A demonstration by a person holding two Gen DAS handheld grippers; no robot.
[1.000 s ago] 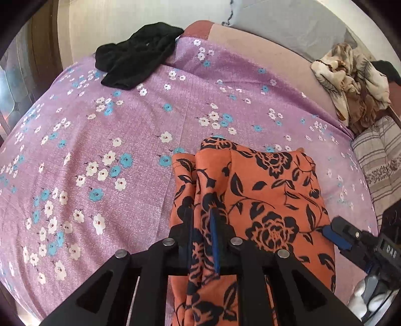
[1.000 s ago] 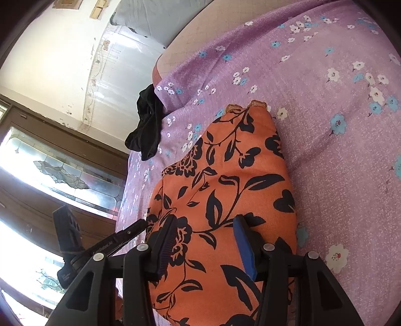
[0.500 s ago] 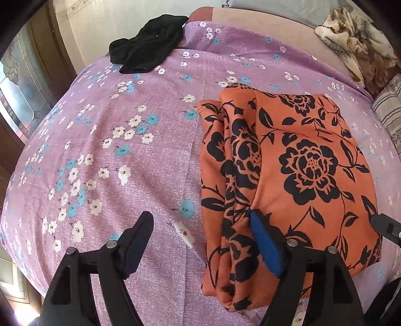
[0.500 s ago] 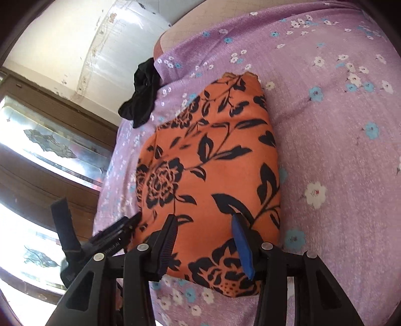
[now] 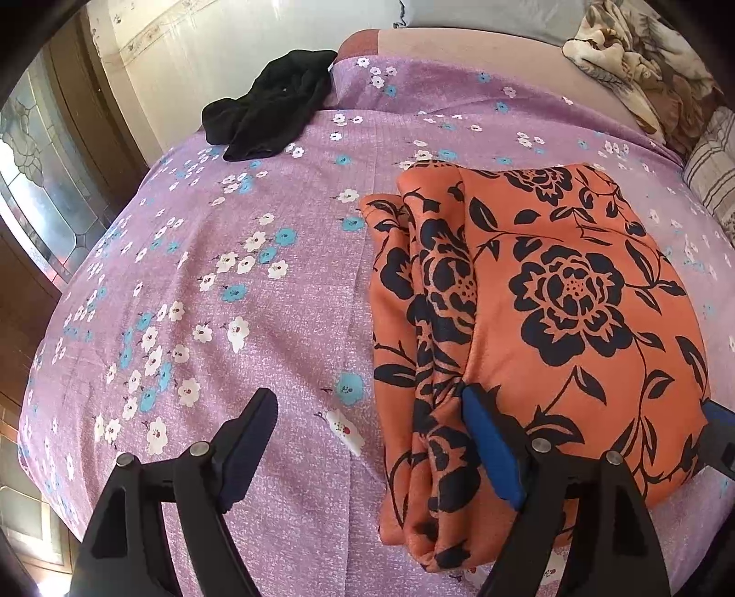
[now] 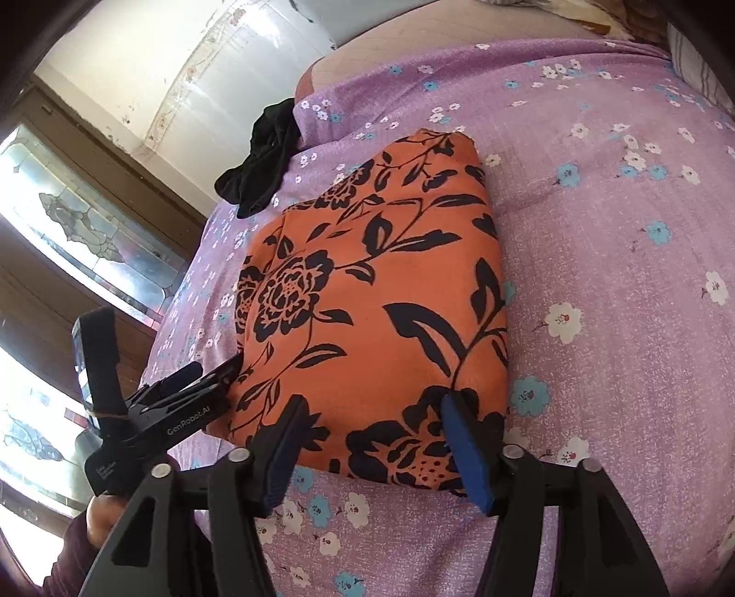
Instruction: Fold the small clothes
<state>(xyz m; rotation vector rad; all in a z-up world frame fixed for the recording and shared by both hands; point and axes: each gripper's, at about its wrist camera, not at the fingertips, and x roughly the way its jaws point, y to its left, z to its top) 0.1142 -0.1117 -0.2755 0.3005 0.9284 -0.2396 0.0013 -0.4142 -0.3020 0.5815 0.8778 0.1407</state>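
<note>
Folded orange floral garment (image 5: 551, 294), smooth, rectangular, on purple flowered bedsheet (image 5: 275, 321)

Purple floral bedsheet (image 5: 275, 321), cream wall (image 5: 206, 41), leaded-glass window (image 6: 92, 220)

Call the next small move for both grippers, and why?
Probably back both grippers off. The orange floral garment lies folded flat on the purple sheet; the left gripper and right gripper jaws are opening, pads not pressing it. The black garment waits unfolded.
</note>
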